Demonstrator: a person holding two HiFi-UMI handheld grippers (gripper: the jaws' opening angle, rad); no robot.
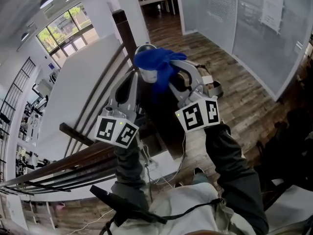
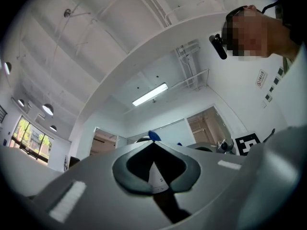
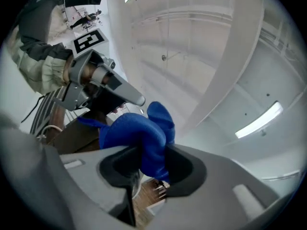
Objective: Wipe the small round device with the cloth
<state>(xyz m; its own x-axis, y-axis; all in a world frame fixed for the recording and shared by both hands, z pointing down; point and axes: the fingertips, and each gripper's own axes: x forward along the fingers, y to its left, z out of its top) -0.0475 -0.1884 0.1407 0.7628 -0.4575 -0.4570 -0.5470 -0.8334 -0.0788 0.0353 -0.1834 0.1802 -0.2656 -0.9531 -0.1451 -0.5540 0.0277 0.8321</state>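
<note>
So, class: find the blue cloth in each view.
Head view: top centre, blue cloth over the small round device.
Left gripper view: a blue sliver beyond the left tool.
Right gripper view: centre, clamped in the right tool.
Shared landmark (head, right): left tool's marker cube.

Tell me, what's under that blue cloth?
A small round device; only its white side and grey top edge show. The blue cloth hides the rest.

floor: wood planks (image 1: 244,97) | window (image 1: 68,31): upper left | strip light (image 2: 149,94): lit, on ceiling | round lamp (image 2: 47,109)
</note>
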